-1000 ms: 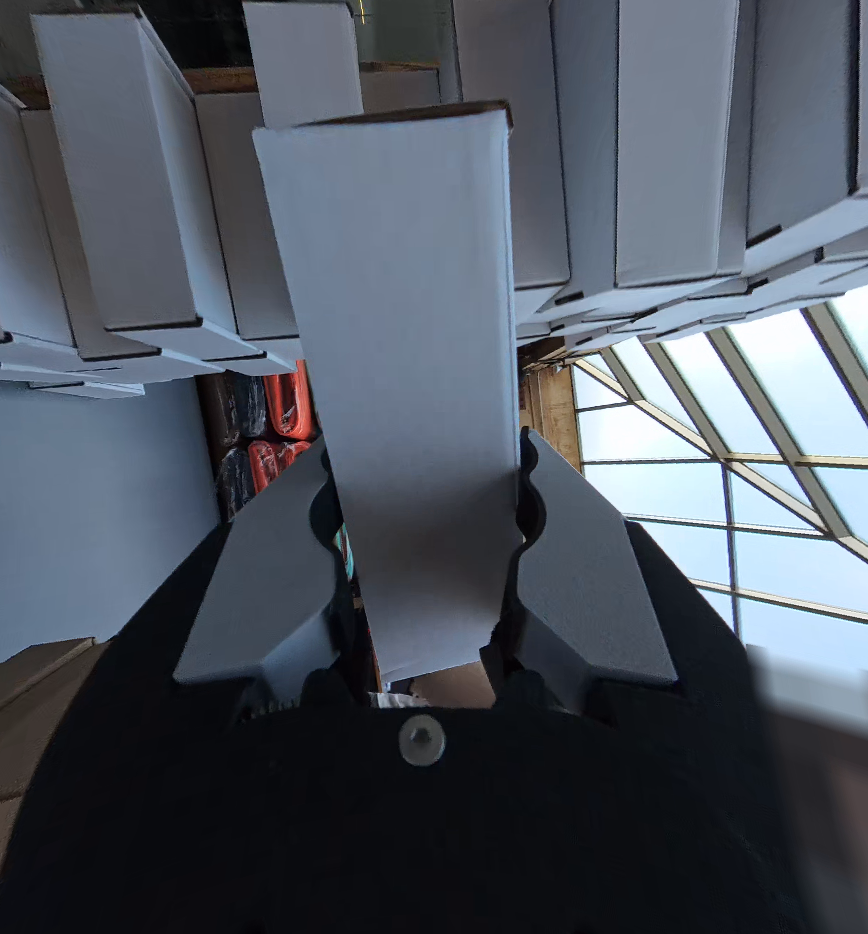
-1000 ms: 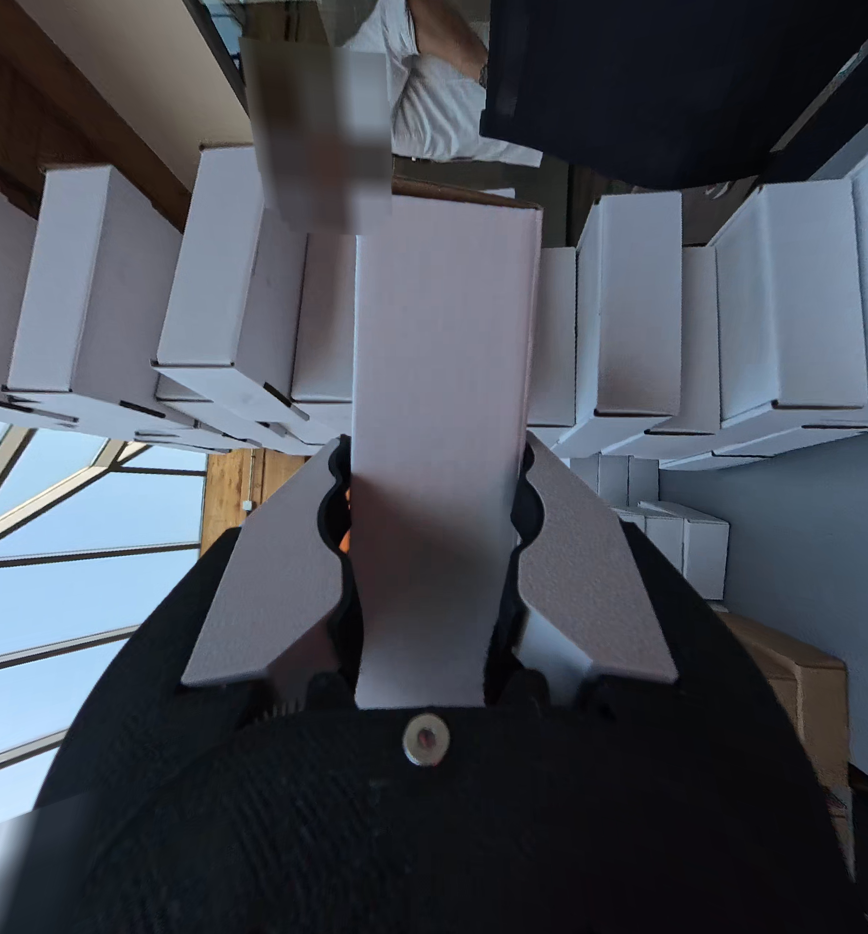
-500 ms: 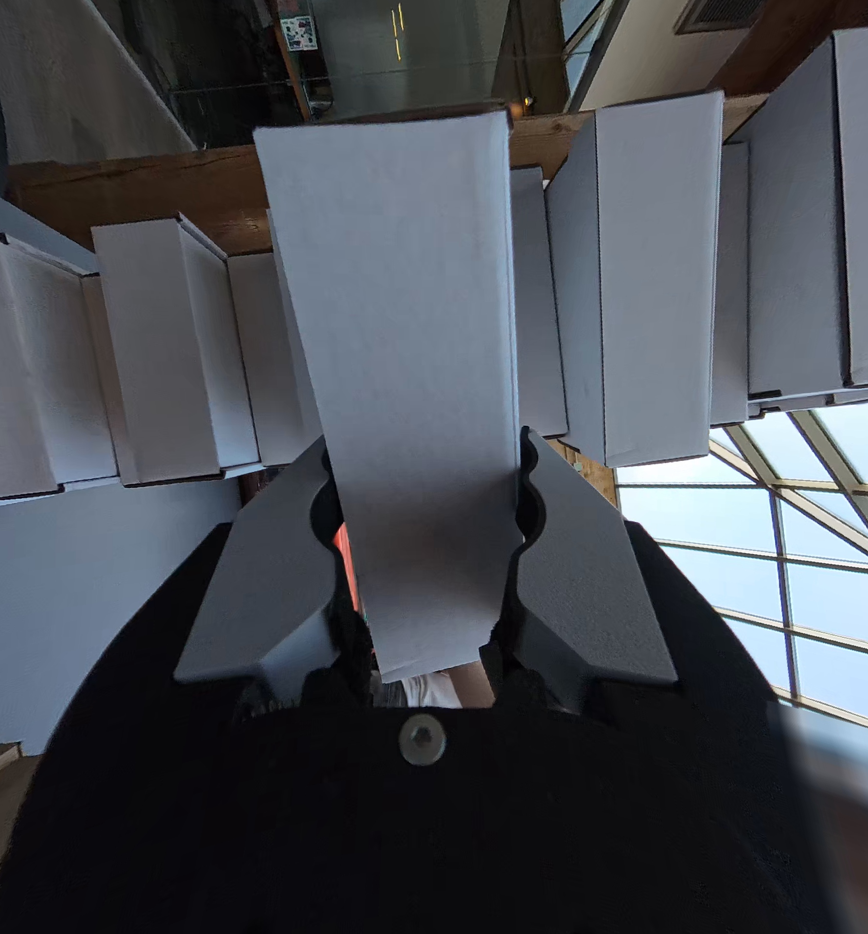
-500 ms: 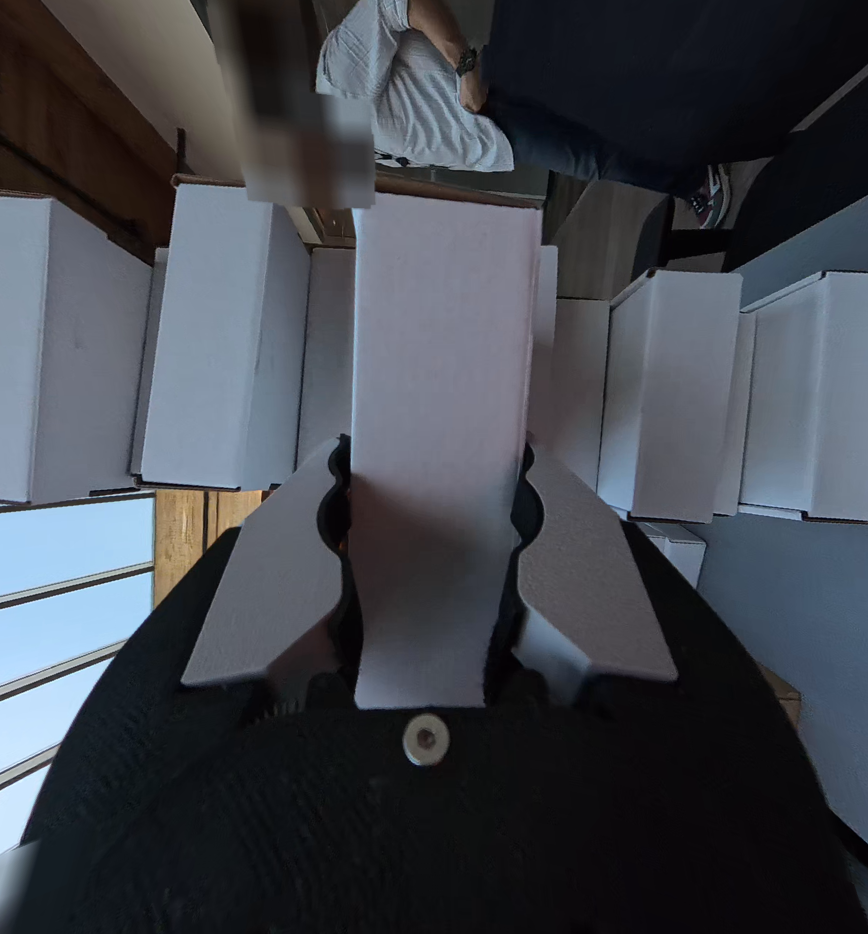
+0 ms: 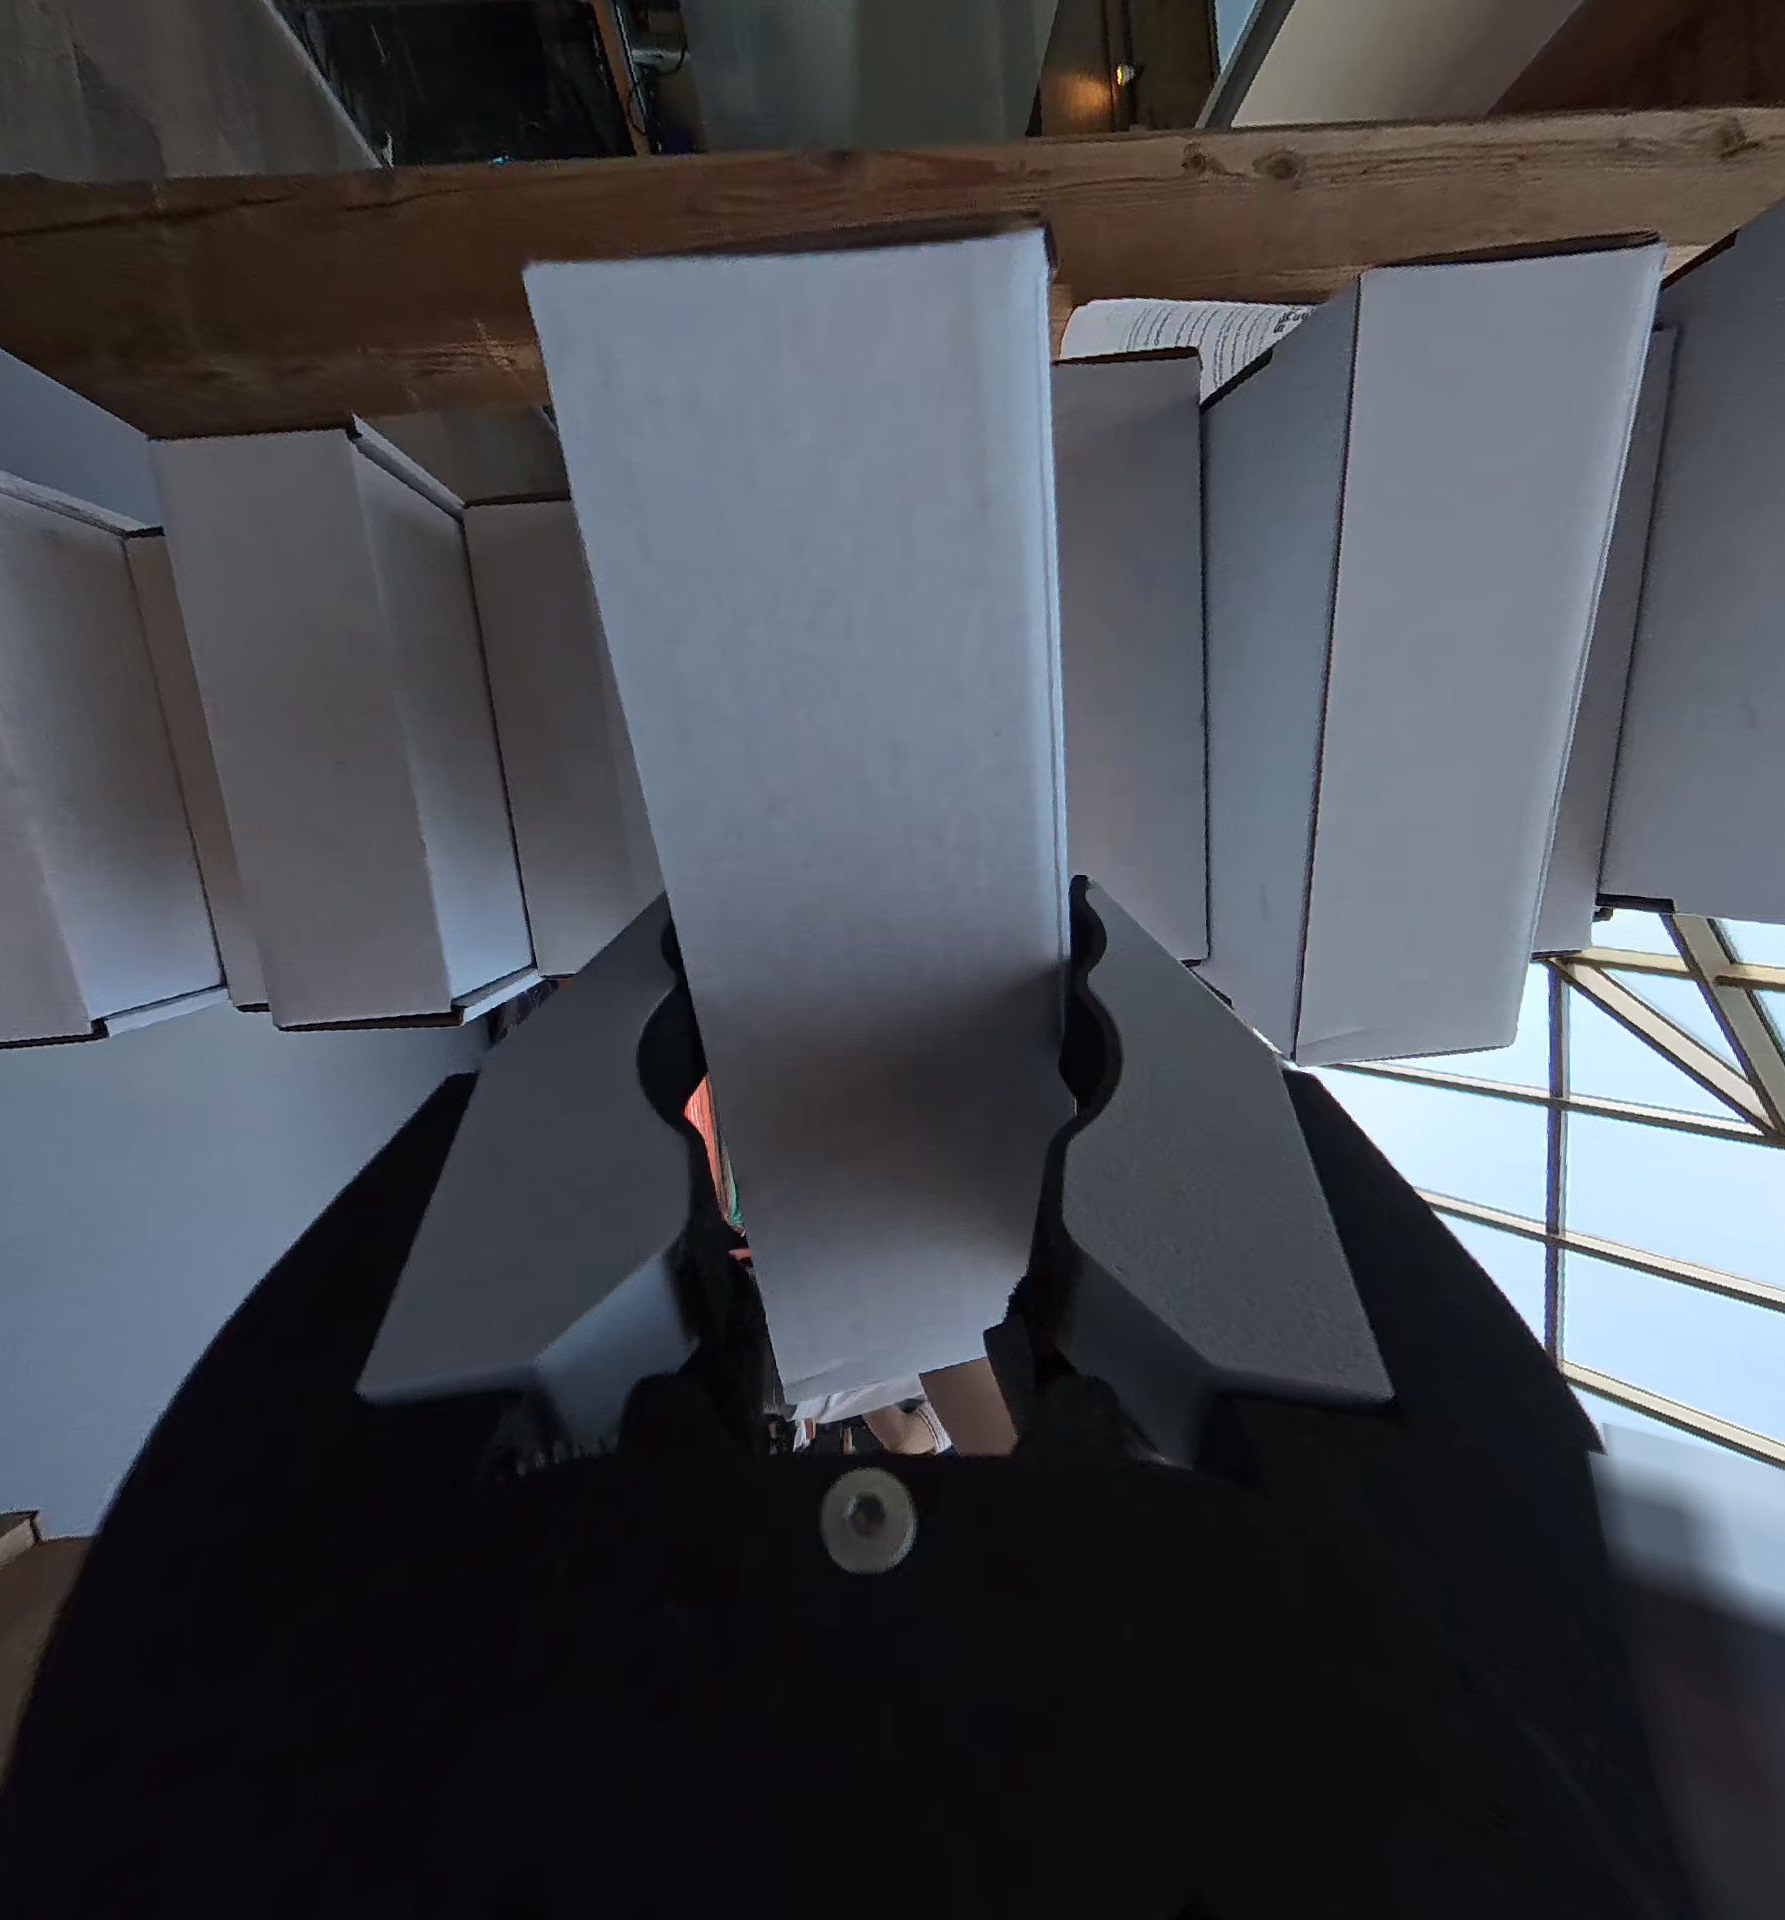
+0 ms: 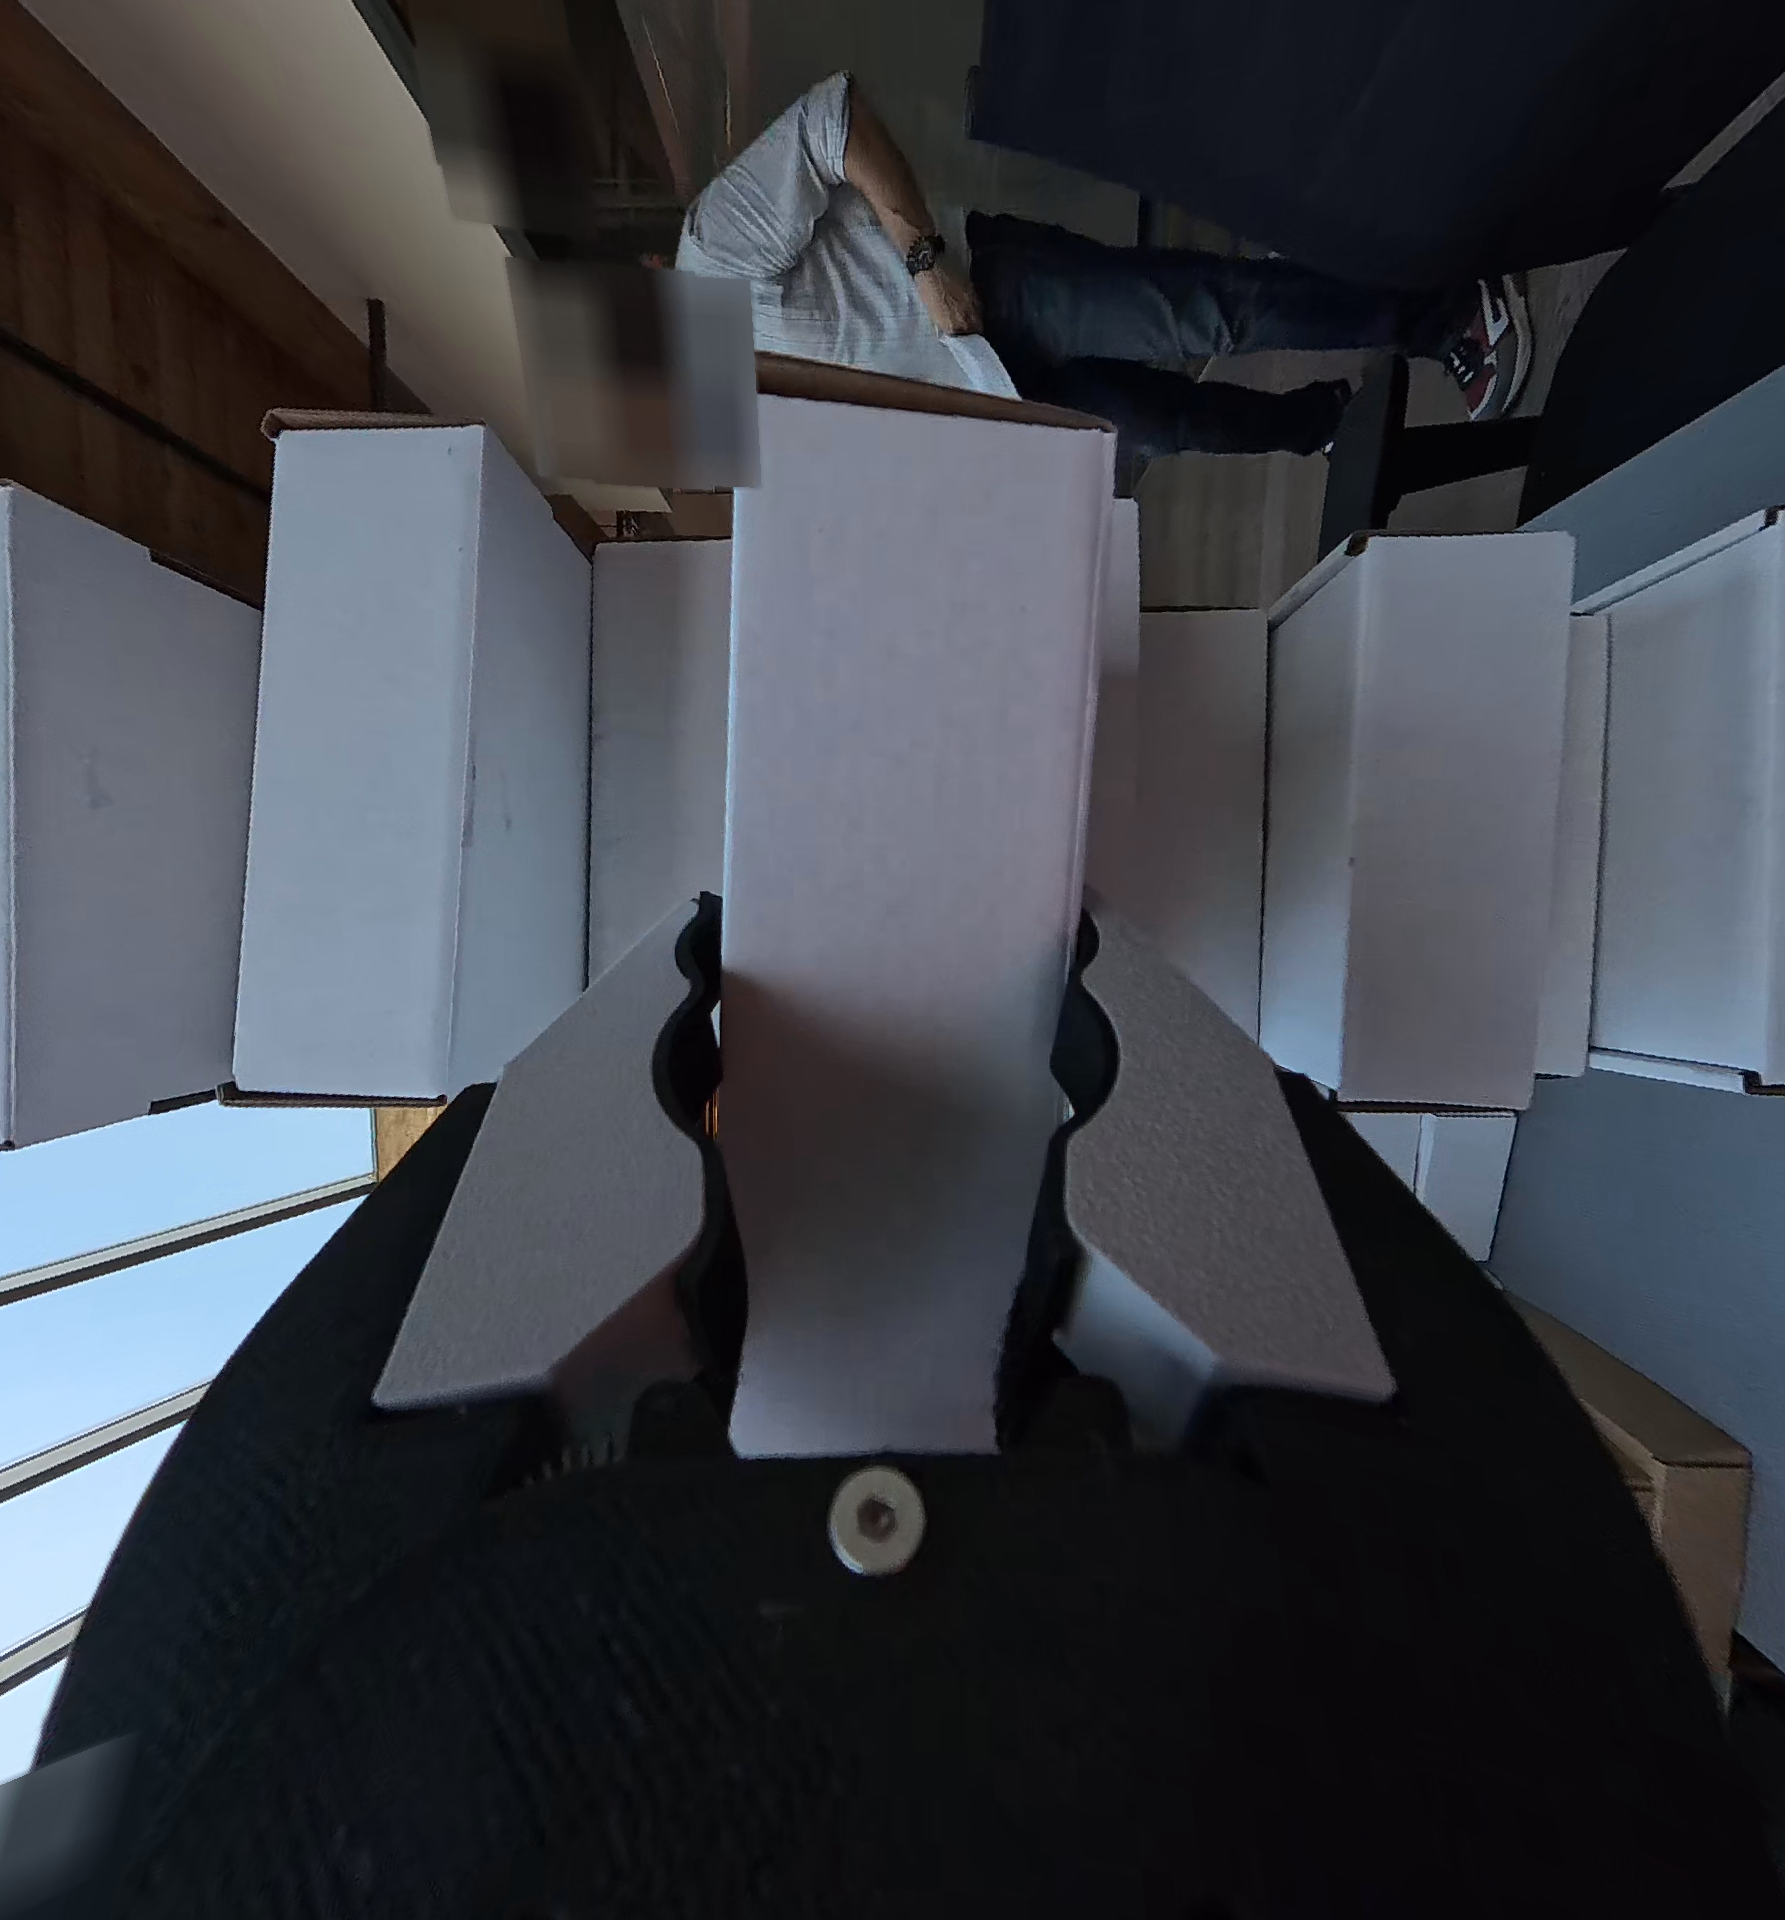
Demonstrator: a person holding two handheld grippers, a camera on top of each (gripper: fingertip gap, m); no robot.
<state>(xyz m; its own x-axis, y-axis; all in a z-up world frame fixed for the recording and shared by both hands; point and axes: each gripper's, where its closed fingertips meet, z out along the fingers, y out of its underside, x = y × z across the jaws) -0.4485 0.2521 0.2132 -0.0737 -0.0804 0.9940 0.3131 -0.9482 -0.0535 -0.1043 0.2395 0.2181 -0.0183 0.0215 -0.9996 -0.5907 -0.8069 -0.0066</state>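
Since the earlier frame, background boxes (image 5: 348,727) sit lower in frame. Left gripper (image 5: 872,1049) and right gripper (image 6: 893,1049) jaws each clamp a white box (image 5: 826,727) (image 6: 914,779).

Ahead of me in the left view, white boxes (image 5: 348,727) stand side by side in a row under a wooden beam (image 5: 244,291). A printed sheet (image 5: 1179,327) peeks out behind them. A pale wall (image 5: 140,1247) lies to one side and a framed window (image 5: 1646,1195) full of sky to the other.

In the right view I see more white boxes (image 6: 400,748), a person (image 6: 826,260) in a light shirt beyond them, wood panelling (image 6: 88,312), and a brown carton (image 6: 1677,1507) at the edge.
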